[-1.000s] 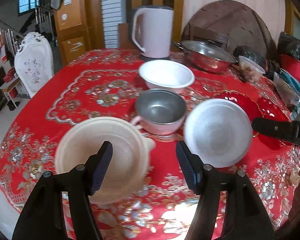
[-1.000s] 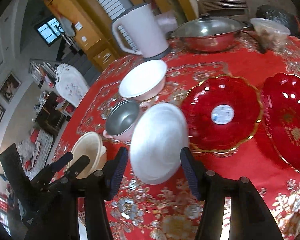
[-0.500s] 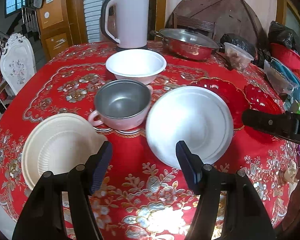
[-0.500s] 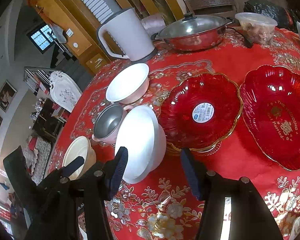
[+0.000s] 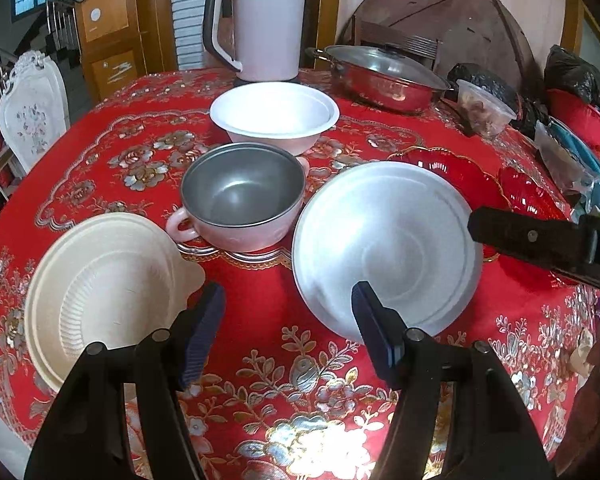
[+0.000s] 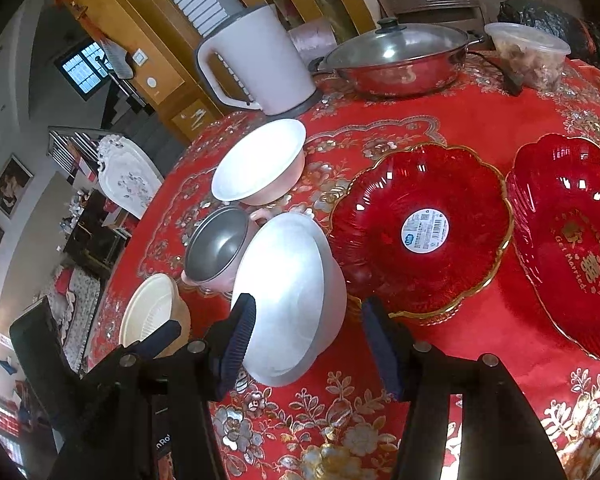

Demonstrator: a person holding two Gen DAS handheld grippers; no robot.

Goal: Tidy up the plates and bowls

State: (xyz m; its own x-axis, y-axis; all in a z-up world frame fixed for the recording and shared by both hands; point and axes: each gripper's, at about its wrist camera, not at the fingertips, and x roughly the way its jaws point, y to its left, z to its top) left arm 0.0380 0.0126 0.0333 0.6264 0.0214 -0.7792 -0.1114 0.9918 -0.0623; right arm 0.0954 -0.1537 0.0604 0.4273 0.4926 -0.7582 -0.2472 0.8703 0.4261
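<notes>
**Kid:** Where are the bowls?

**Helper:** All on the bench with the red cloth (image 5: 112,152). The big white bowl (image 5: 384,244) sits near the front, just beside the steel-lined pink cup-bowl (image 5: 240,196). The cream bowl (image 5: 108,292) is to the left. Another white bowl (image 5: 276,112) sits farther back, by the kettle (image 5: 260,24).

**Kid:** And the plates?

**Helper:** Two red plates (image 6: 420,232) lie side by side on the right, and one has a sticker in it.

**Kid:** Is anything inside them?

**Helper:** No — every bowl looks empty.

**Kid:** Are the grippers holding something?

**Helper:** No. The left gripper (image 5: 288,328) has its jaws spread wide, with nothing between them. The right gripper (image 6: 308,340) is spread too, around the big white bowl's near edge — not pinching it.

**Kid:** How should it pick that bowl up?

**Helper:** By the rim, I think. It looks hard, smooth and maybe slippery. It might chip if dropped.
</notes>
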